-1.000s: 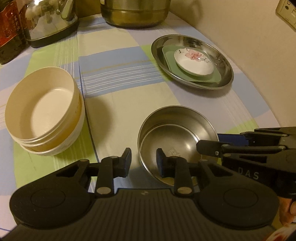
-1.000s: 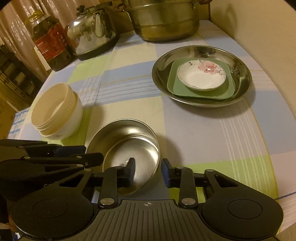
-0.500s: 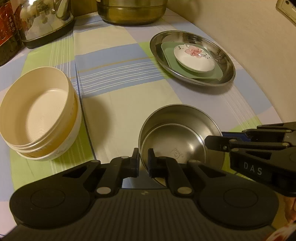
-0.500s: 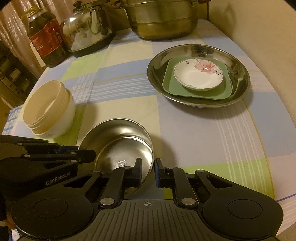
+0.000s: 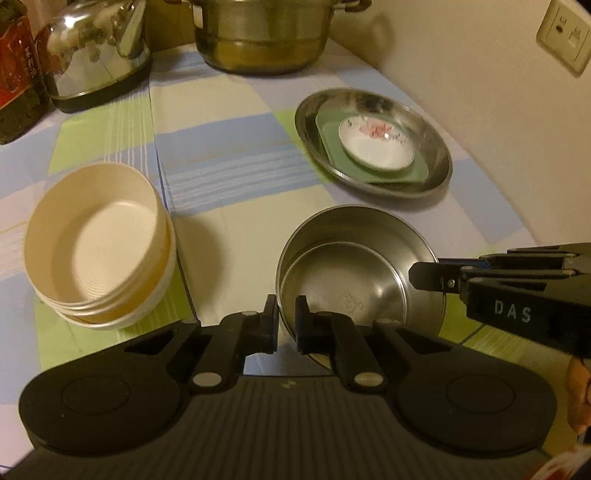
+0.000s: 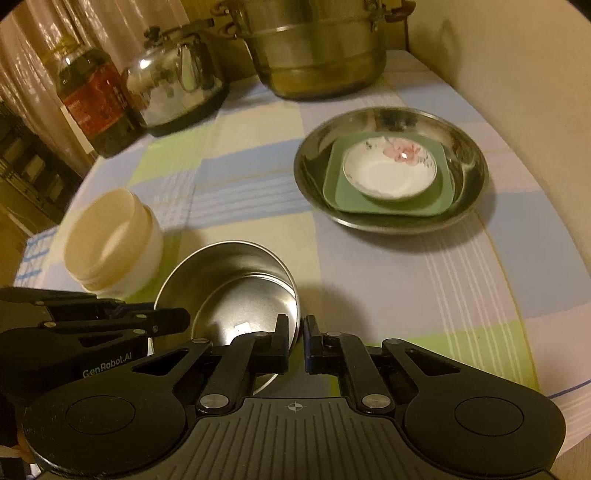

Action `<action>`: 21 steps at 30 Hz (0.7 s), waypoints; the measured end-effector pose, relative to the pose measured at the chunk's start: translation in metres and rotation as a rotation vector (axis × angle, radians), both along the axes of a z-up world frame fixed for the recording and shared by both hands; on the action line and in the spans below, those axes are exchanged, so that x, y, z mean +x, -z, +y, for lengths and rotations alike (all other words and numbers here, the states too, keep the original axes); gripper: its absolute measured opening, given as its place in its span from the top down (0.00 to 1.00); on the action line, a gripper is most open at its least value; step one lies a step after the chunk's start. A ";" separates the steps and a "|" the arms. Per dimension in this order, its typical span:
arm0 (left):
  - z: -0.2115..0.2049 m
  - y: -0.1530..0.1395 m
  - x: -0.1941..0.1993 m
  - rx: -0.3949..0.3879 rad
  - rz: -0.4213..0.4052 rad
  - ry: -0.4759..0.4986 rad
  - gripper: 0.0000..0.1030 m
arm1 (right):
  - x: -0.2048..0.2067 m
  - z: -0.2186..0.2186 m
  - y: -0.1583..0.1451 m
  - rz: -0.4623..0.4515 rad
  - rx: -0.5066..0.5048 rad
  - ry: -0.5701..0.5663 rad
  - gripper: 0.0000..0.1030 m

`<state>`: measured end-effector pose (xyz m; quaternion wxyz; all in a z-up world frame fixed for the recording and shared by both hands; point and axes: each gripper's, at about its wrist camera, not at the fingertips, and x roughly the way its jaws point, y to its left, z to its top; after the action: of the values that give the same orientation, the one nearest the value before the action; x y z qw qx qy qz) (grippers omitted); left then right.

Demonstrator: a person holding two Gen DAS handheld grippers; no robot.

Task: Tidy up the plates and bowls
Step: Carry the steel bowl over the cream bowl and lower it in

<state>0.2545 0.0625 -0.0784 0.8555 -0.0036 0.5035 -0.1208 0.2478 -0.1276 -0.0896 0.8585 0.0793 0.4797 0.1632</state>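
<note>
Two nested steel bowls point(image 5: 354, 258) sit near the front of the checked tablecloth, the inner one tilted. My left gripper point(image 5: 286, 325) is shut on their left rim. My right gripper point(image 6: 295, 332) is closing, its pads pinching the bowls' point(image 6: 229, 273) right rim. Each gripper shows in the other's view: the right gripper point(image 5: 421, 275) and the left gripper point(image 6: 181, 325). A stack of cream bowls point(image 5: 99, 247) stands to the left. At the back right, a steel plate point(image 5: 436, 147) holds a green square plate point(image 5: 328, 136) and a white flowered saucer point(image 5: 376, 147).
A large steel pot point(image 5: 258, 33), a kettle point(image 5: 96, 55) and an oil bottle point(image 5: 14, 70) line the back of the table. A wall with a socket point(image 5: 563, 35) runs along the right side. The table's edge curves round at the right point(image 6: 535, 369).
Both grippers went from open to closed on opposite rims of the steel bowls. The left wrist view has risen a little and shows more of the far table.
</note>
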 end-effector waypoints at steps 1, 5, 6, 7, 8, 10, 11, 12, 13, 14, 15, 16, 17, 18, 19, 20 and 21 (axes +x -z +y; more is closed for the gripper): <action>0.002 -0.005 -0.001 -0.005 -0.006 -0.004 0.93 | 0.000 0.001 -0.005 -0.008 0.003 -0.001 0.93; 0.010 -0.023 -0.002 -0.017 -0.034 -0.023 0.93 | 0.001 0.005 -0.025 -0.033 0.016 -0.016 0.93; 0.013 -0.027 -0.003 -0.022 -0.040 -0.028 0.93 | 0.001 0.006 -0.029 -0.039 0.019 -0.021 0.93; 0.016 -0.032 -0.004 -0.026 -0.048 -0.034 0.93 | 0.002 0.008 -0.033 -0.044 0.021 -0.026 0.93; 0.019 -0.037 -0.004 -0.027 -0.056 -0.040 0.93 | 0.003 0.011 -0.038 -0.052 0.025 -0.033 0.93; 0.026 -0.046 -0.005 -0.029 -0.075 -0.054 0.93 | 0.004 0.015 -0.046 -0.065 0.034 -0.045 0.93; 0.030 -0.050 -0.005 -0.029 -0.082 -0.063 0.93 | 0.005 0.018 -0.050 -0.069 0.039 -0.052 0.93; 0.035 -0.054 -0.005 -0.030 -0.089 -0.075 0.93 | 0.006 0.021 -0.054 -0.074 0.046 -0.061 0.93; 0.039 -0.058 -0.006 -0.031 -0.096 -0.084 0.93 | 0.009 0.025 -0.058 -0.078 0.053 -0.069 0.93; 0.044 -0.062 -0.005 -0.031 -0.104 -0.093 0.93 | 0.010 0.028 -0.061 -0.082 0.060 -0.077 0.93; 0.049 -0.066 -0.005 -0.028 -0.113 -0.104 0.93 | 0.012 0.032 -0.065 -0.085 0.069 -0.087 0.93; 0.054 -0.070 -0.004 -0.024 -0.122 -0.115 0.93 | 0.015 0.036 -0.068 -0.089 0.078 -0.095 0.93; 0.060 -0.074 -0.003 -0.019 -0.132 -0.127 0.93 | 0.017 0.041 -0.071 -0.091 0.086 -0.106 0.93; 0.065 -0.077 -0.003 -0.016 -0.139 -0.138 0.93 | 0.021 0.047 -0.074 -0.092 0.092 -0.115 0.93; 0.071 -0.080 -0.002 -0.013 -0.149 -0.152 0.93 | 0.024 0.052 -0.076 -0.093 0.100 -0.124 0.93; 0.076 -0.083 -0.002 -0.008 -0.157 -0.165 0.93 | 0.026 0.057 -0.077 -0.094 0.108 -0.135 0.92; 0.082 -0.085 -0.001 -0.002 -0.165 -0.179 0.93 | 0.030 0.063 -0.078 -0.092 0.115 -0.145 0.93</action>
<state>0.2537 0.1447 0.0065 0.9013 -0.0397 0.4290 -0.0443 0.2779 -0.0647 -0.0114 0.8595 0.0861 0.4342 0.2557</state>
